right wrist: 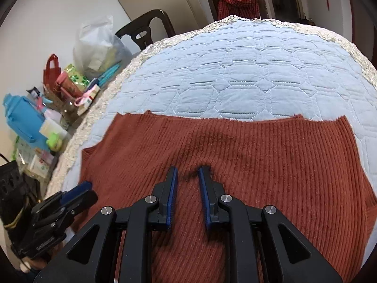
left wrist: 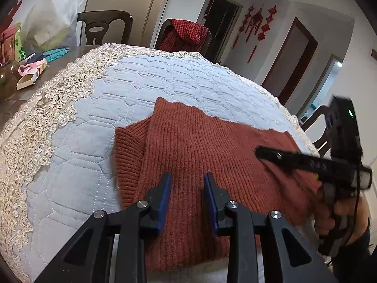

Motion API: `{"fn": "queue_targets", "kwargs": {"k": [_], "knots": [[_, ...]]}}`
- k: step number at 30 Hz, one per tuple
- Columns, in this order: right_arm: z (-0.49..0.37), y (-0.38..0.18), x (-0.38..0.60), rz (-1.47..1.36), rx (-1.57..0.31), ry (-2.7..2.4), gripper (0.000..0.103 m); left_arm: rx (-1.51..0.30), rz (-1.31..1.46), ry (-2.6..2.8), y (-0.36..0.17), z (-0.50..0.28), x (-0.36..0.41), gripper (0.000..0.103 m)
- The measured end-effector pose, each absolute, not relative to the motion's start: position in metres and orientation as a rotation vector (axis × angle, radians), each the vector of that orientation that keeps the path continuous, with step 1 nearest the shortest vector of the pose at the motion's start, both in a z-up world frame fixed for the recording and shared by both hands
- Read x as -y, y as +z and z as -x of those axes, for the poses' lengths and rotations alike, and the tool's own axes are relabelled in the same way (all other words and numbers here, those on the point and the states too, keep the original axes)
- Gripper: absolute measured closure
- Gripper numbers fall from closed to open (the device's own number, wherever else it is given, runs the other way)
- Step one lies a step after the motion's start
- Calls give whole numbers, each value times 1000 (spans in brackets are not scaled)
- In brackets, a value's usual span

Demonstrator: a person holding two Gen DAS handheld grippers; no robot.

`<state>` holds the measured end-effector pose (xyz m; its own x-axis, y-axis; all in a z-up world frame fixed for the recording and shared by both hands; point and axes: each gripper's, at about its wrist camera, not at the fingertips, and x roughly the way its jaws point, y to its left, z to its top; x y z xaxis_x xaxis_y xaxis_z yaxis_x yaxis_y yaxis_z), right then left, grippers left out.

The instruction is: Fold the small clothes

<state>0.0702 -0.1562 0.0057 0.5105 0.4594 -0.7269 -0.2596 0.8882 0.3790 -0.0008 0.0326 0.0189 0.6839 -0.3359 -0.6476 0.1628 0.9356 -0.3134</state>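
Note:
A rust-red ribbed knit sweater [left wrist: 200,146] lies flat on a pale blue quilted cover [left wrist: 141,82], near the front edge. In the left wrist view my left gripper [left wrist: 187,181] hovers just over the sweater's near part, its blue pads apart with nothing pinched between them. My right gripper [left wrist: 261,153] reaches in from the right, tip low over the sweater's right side, with a hand on its grip. In the right wrist view the sweater [right wrist: 259,160] spreads wide, and the right gripper [right wrist: 188,173] stands narrowly open just above the knit, casting a shadow. The left gripper [right wrist: 87,189] shows at the lower left edge.
The cover has a cream lace border [left wrist: 47,108]. On the bare table to the left stands clutter: a plastic bag [right wrist: 99,47], a blue bottle [right wrist: 23,115], small boxes and bags. Dark chairs [left wrist: 103,28] stand behind; one carries a red checked garment [left wrist: 186,35].

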Motion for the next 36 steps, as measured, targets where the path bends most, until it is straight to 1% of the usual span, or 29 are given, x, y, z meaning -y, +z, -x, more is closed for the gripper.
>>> {"fn": "queue_targets", "kwargs": {"k": [1, 2, 5, 7, 10, 14, 25, 32, 36], "knots": [[-63, 9, 157, -231, -930, 445, 83, -760, 247, -278, 21, 3, -36, 64], [-55, 13, 157, -227, -915, 459, 83, -749, 251, -268, 23, 5, -38, 57], [-27, 15, 159, -237, -892, 506, 83, -715, 269, -237, 27, 9, -47, 46], [-16, 7, 155, -223, -907, 531, 83, -738, 278, -209, 22, 3, -52, 46], [-2, 4, 158, -223, -875, 527, 83, -785, 300, -198, 13, -6, -56, 46], [9, 5, 160, -237, -877, 536, 83, -798, 310, -191, 11, -10, -56, 42], [18, -5, 163, -270, -892, 568, 83, -791, 339, -227, 8, -1, -49, 42], [15, -6, 166, -296, -894, 587, 83, -787, 427, -244, 6, -20, -60, 42], [16, -7, 169, -310, -893, 593, 83, -792, 452, -267, 5, -17, -59, 42]]}}
